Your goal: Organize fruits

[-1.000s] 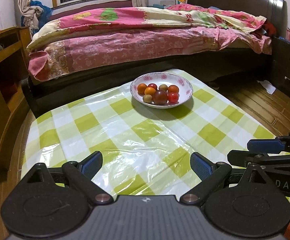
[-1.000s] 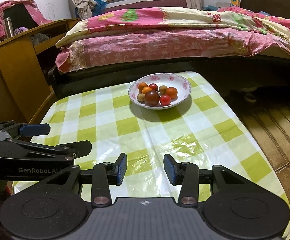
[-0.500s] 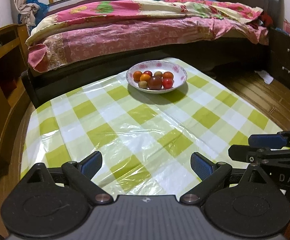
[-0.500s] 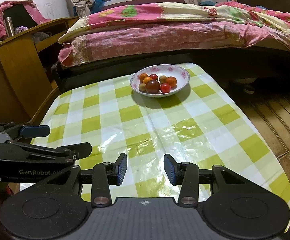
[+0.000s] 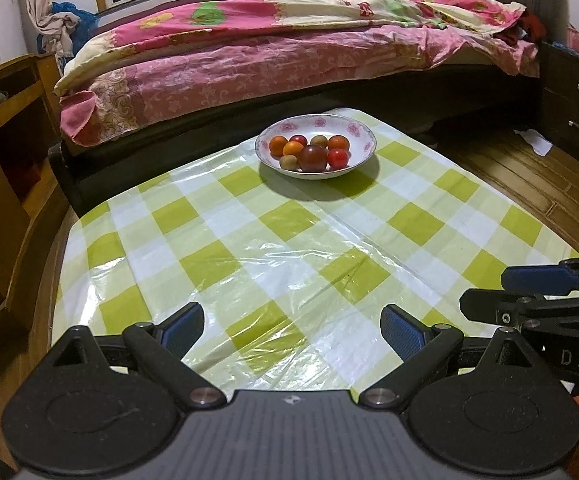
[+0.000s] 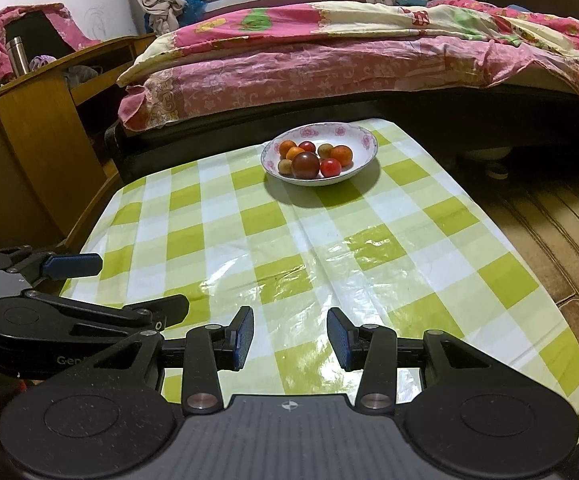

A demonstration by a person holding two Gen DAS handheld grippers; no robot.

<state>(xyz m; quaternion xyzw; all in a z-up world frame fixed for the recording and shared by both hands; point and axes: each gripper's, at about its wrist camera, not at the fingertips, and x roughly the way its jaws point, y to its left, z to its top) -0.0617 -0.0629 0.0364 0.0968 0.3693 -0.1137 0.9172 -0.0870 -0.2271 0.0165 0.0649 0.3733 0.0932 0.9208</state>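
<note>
A white bowl (image 5: 363,146) (image 6: 363,154) with pink flowers stands at the far end of the table with its green-and-white checked cloth (image 5: 289,248) (image 6: 329,240). Several small round fruits (image 5: 312,158) (image 6: 306,165) lie in it: orange, red, brownish, and one larger dark red one. My left gripper (image 5: 291,330) hangs over the near edge, wide open and empty. My right gripper (image 6: 290,338) is also at the near edge, its jaws a narrower gap apart with nothing between them. Each gripper shows at the side of the other's view, the left gripper (image 6: 74,264) and the right gripper (image 5: 537,278).
A bed (image 5: 289,52) with pink bedding runs behind the table's far end. A wooden desk (image 6: 37,120) stands on the left, a dark nightstand (image 5: 573,108) on the right. Wooden floor (image 6: 549,220) lies to the right of the table.
Both views have drawn back slightly from the bowl, and more of the near tablecloth shows. The jaws of both grippers keep the same gaps.
</note>
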